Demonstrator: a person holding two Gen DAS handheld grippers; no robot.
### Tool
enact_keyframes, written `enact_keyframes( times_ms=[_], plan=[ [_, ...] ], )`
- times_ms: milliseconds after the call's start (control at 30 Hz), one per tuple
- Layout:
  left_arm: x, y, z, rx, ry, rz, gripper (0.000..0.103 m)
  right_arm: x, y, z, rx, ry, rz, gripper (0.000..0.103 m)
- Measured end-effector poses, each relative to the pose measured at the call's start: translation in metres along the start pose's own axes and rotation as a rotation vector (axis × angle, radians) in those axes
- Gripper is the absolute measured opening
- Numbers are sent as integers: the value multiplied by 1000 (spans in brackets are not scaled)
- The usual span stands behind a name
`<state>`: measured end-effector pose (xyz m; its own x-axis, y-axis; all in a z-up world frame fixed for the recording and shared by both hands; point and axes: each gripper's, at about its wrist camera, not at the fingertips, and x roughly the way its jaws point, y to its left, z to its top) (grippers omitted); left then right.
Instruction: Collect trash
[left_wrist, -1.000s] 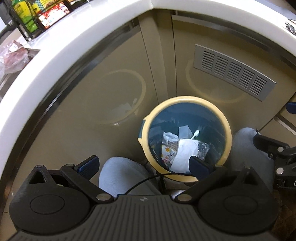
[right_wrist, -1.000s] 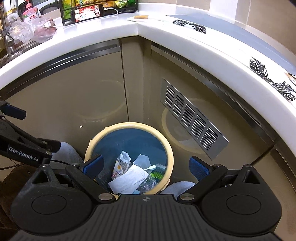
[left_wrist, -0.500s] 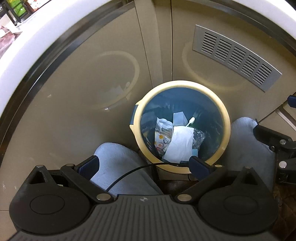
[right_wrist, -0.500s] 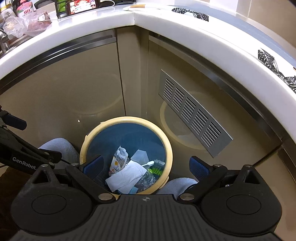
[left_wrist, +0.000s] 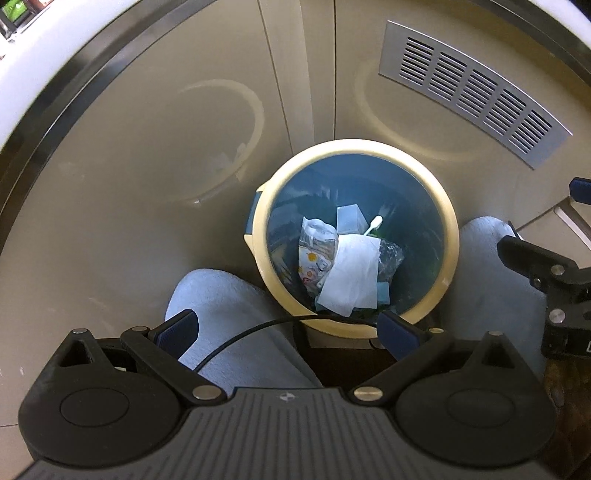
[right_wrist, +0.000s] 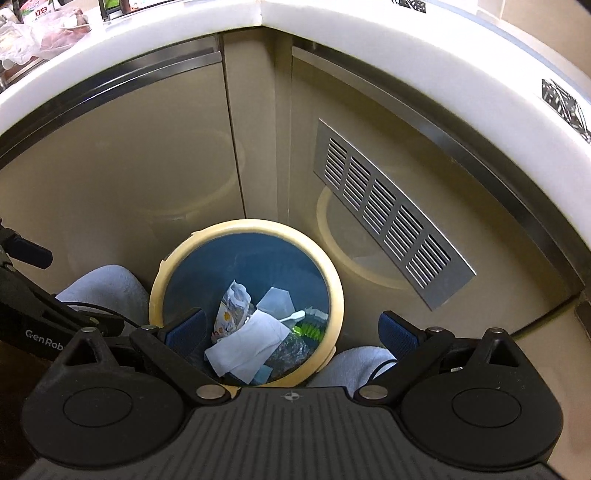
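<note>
Grippers first: left hand-held gripper (left_wrist: 286, 328) is hanging with fingers wide apart, holding nothing; right hand-held gripper (right_wrist: 291, 330) is likewise spread and empty. Slippers (left_wrist: 229, 317) are showing at 7 and 4 o'clock of the bin in the left view. Trash bin (left_wrist: 445, 221), blue with a cream rim, is sitting on the floor at 12 o'clock, in the cabinet corner. Trash is lying inside: white tissue (left_wrist: 351, 273), snack wrapper (left_wrist: 316, 251), cotton swab (left_wrist: 373, 224). Vent grille (right_wrist: 388, 221) is sitting beyond at 2 o'clock. Desk (right_wrist: 332, 29) is running above, with a plastic bag (right_wrist: 33, 37) at 10 o'clock. Judging: several items are already binned; any leftover trash on the desk is still pending.
</note>
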<state>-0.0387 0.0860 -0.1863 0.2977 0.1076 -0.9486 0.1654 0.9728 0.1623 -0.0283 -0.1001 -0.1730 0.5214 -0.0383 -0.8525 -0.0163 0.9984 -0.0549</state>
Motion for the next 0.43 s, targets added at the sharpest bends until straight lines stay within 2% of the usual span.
enact_keyframes(
  times_ms=[233, 433],
  plan=[
    [-8, -5, 0, 19, -15, 20, 103, -4, -1, -2, 6, -8, -4, 100],
    [-25, -8, -4, 30, -72, 55, 103, -17, 0, -3, 2, -43, -5, 100]
  ],
)
